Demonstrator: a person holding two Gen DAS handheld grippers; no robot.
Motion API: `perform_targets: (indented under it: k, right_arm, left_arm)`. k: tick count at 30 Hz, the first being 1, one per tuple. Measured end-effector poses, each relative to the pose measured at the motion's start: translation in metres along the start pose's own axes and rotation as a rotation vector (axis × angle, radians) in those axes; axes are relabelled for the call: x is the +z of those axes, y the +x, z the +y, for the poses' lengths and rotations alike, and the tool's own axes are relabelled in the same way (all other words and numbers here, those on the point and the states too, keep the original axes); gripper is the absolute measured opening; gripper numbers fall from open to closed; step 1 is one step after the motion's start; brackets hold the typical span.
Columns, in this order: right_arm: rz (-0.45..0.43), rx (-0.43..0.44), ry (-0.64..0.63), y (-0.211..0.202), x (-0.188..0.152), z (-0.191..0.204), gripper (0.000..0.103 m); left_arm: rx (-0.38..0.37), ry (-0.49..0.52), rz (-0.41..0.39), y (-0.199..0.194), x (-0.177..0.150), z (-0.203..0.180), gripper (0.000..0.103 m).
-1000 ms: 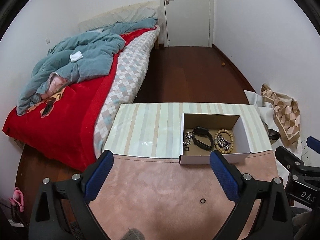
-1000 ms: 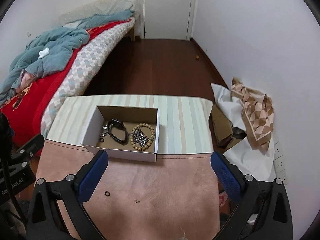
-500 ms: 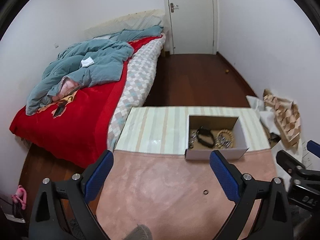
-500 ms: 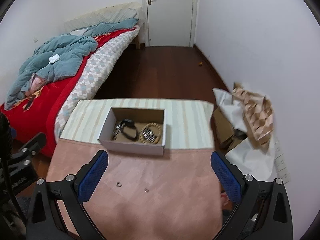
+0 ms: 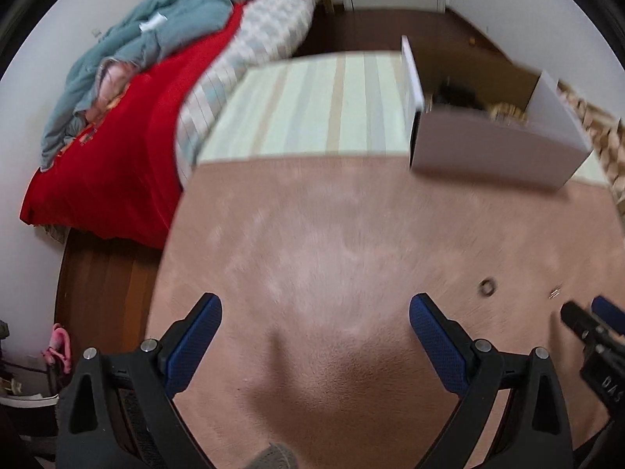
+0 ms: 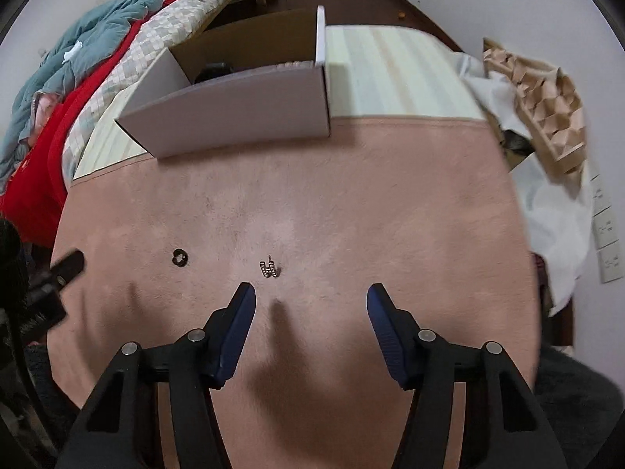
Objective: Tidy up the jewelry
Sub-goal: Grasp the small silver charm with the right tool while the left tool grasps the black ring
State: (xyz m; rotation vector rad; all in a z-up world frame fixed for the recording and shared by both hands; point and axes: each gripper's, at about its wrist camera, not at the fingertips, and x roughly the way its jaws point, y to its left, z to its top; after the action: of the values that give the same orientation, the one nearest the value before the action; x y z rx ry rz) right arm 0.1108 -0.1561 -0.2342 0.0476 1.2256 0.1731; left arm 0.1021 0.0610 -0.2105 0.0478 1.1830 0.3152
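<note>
A white cardboard box (image 6: pixel 234 105) stands at the far edge of the pink mat (image 6: pixel 351 203); dark jewelry shows inside it. It also shows in the left wrist view (image 5: pixel 496 148). A small dark ring (image 6: pixel 179 258) and a small silver earring (image 6: pixel 268 269) lie on the mat. My right gripper (image 6: pixel 311 299) is open, low over the mat, with the earring just ahead of its left finger. My left gripper (image 5: pixel 314 308) is open and empty over bare mat; the ring (image 5: pixel 487 286) and earring (image 5: pixel 554 293) lie to its right.
The mat covers a table with a striped cloth (image 5: pixel 312 105) at its far side. A bed with a red cover (image 5: pixel 117 136) is to the left. Crumpled paper and a patterned board (image 6: pixel 547 109) lie to the right of the table.
Both grippers have dropped down close to the mat and moved forward. The box looks larger and nearer. The right gripper now sits just behind the earring.
</note>
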Motion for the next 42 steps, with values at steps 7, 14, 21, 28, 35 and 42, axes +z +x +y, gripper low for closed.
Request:
perform_targets:
  k: [7,14,21,28,35,42]
  right_arm:
    - [-0.076,0.014,-0.045,0.012,-0.001,0.015,0.046]
    - [-0.107,-0.036,-0.112,0.014,0.0,0.034,0.009]
    - [-0.105,-0.032,-0.011,0.001,0.001,-0.001,0.009]
    - [-0.093,-0.059,0.054,-0.009,0.004,-0.031,0.009]
    - [-0.094,-0.07,0.067,-0.018,0.004,-0.039,0.009]
    - [-0.106,-0.072,0.069,-0.026,0.007,-0.038,0.009]
  left_arm:
    - [0.011,0.01,0.063,0.027,-0.002,-0.002,0.098]
    - [0.011,0.032,0.066,0.029,0.0,-0.008,0.098]
    - [-0.137,0.058,0.062,0.013,0.0,-0.041,0.097]
    - [-0.229,0.126,0.051,0.004,-0.004,-0.087,0.076]
    - [-0.243,0.178,0.033,-0.002,-0.005,-0.111,0.027]
    - [-0.243,0.223,0.021,-0.008,-0.01,-0.124,0.009]
